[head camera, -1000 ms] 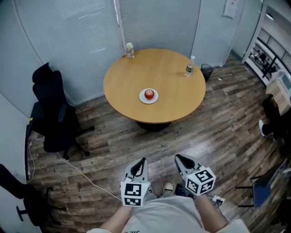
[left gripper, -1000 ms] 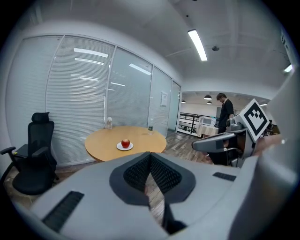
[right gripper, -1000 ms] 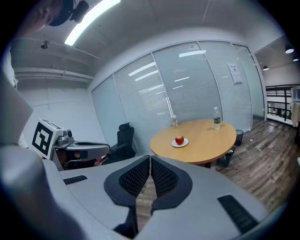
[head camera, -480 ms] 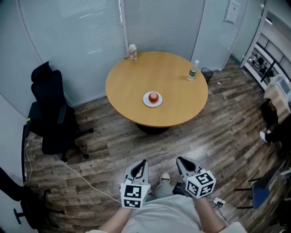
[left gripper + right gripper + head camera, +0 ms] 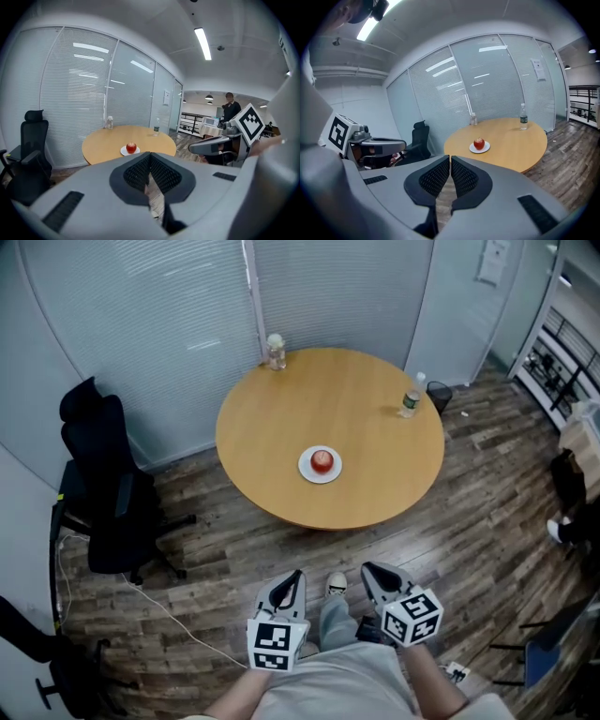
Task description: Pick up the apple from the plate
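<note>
A round red apple point(image 5: 322, 460) sits on a white plate point(image 5: 307, 472) on the wooden table point(image 5: 375, 418). The left gripper point(image 5: 292, 575) and right gripper point(image 5: 371, 567) are closed and empty, and the table has drawn nearer.

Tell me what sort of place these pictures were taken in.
Most likely a small office meeting room. A round wooden table stands in the middle, glass partition walls with lowered blinds run behind it, and a black office chair is parked off to one side.
</note>
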`<state>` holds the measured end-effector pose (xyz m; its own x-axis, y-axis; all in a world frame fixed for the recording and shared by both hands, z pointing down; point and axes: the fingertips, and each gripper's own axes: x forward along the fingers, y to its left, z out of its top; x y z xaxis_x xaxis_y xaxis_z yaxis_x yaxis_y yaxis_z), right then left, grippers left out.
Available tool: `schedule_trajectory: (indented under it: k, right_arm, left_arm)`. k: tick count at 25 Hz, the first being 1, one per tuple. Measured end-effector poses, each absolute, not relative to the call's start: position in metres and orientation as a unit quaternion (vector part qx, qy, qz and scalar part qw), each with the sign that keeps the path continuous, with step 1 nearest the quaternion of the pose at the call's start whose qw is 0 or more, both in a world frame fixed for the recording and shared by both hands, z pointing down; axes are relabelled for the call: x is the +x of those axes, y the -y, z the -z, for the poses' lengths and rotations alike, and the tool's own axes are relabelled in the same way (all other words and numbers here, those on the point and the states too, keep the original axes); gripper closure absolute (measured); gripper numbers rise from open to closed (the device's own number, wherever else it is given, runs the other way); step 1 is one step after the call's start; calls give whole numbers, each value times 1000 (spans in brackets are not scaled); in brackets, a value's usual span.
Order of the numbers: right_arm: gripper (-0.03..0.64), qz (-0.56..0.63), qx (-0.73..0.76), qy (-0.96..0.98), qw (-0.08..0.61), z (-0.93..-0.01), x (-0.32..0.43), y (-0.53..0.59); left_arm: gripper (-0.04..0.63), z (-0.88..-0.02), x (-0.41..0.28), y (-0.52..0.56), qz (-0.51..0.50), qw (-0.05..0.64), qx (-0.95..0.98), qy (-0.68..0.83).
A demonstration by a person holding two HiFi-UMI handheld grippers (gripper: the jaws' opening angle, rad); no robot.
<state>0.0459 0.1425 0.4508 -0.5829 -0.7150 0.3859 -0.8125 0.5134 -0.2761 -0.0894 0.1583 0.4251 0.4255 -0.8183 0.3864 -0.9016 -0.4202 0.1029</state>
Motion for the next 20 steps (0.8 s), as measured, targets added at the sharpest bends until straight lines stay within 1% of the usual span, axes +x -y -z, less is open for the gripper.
schedule_trajectory:
  k: [12, 15, 20]
  right_arm:
    - [583, -206, 400, 885, 119, -432, 60, 44]
    - [583, -210, 397, 885, 120, -433, 65, 69]
    - [583, -226, 400, 879, 124, -444, 67, 86]
  left_arm:
    - [592, -408, -78, 8, -133, 144, 805, 560]
    - [592, -405, -72, 31, -137, 135, 803, 564]
    - [592, -409, -76, 54, -143, 143, 799, 567]
